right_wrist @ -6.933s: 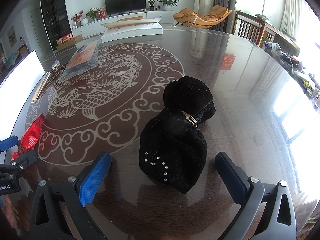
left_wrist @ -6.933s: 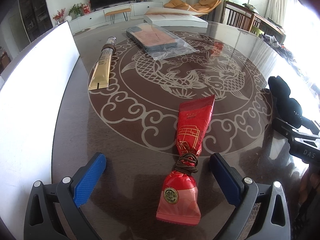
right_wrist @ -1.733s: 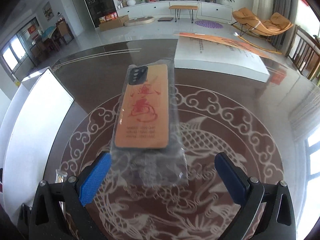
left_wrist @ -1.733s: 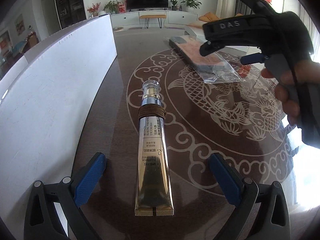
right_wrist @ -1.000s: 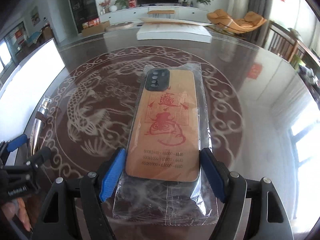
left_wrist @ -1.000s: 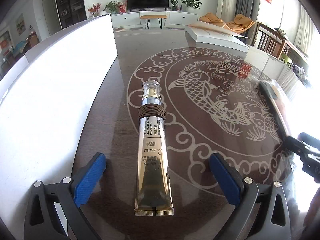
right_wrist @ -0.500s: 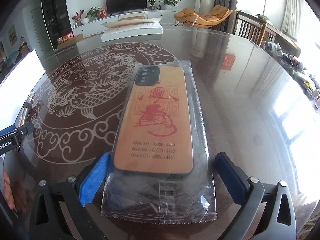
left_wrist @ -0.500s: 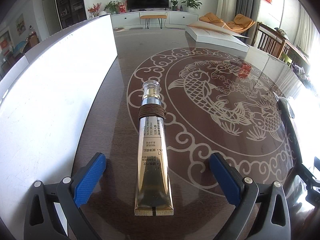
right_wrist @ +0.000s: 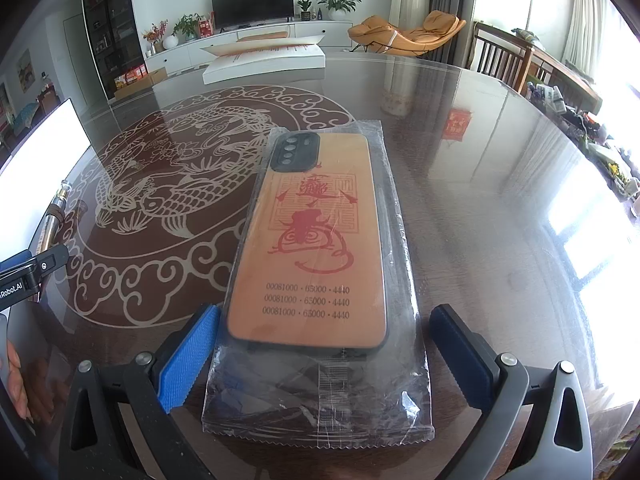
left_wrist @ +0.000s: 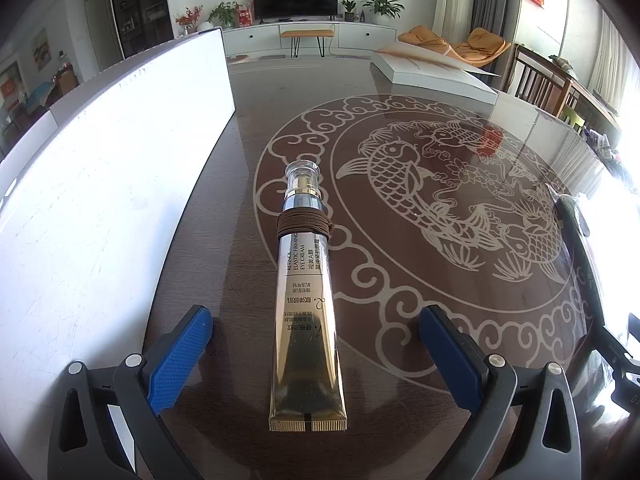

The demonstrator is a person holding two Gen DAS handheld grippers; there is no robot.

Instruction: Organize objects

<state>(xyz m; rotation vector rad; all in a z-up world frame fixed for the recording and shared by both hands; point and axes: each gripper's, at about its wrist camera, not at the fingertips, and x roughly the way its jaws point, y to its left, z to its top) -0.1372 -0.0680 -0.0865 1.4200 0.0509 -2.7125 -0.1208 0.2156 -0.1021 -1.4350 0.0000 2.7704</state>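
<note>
A gold eye-cream tube (left_wrist: 306, 300) with a brown cord round its neck lies on the glass table, cap pointing away. My left gripper (left_wrist: 316, 354) is open, with the tube's flat end between its blue pads, not touching. An orange phone case in a clear plastic bag (right_wrist: 316, 240) lies flat on the table. My right gripper (right_wrist: 324, 354) is open around the bag's near end, pads apart from it. The bag's edge shows at the far right of the left wrist view (left_wrist: 576, 224). The tube shows at the left of the right wrist view (right_wrist: 56, 216).
A tall white board (left_wrist: 100, 184) stands along the table's left side, close to the tube. A flat white box (right_wrist: 264, 60) lies at the table's far end. The dark table (left_wrist: 440, 200) carries a fish pattern. Chairs stand beyond the far right edge.
The right gripper carried the bagged phone case to the right side of the table, set it down and opened. The left gripper has stayed still around the tube.
</note>
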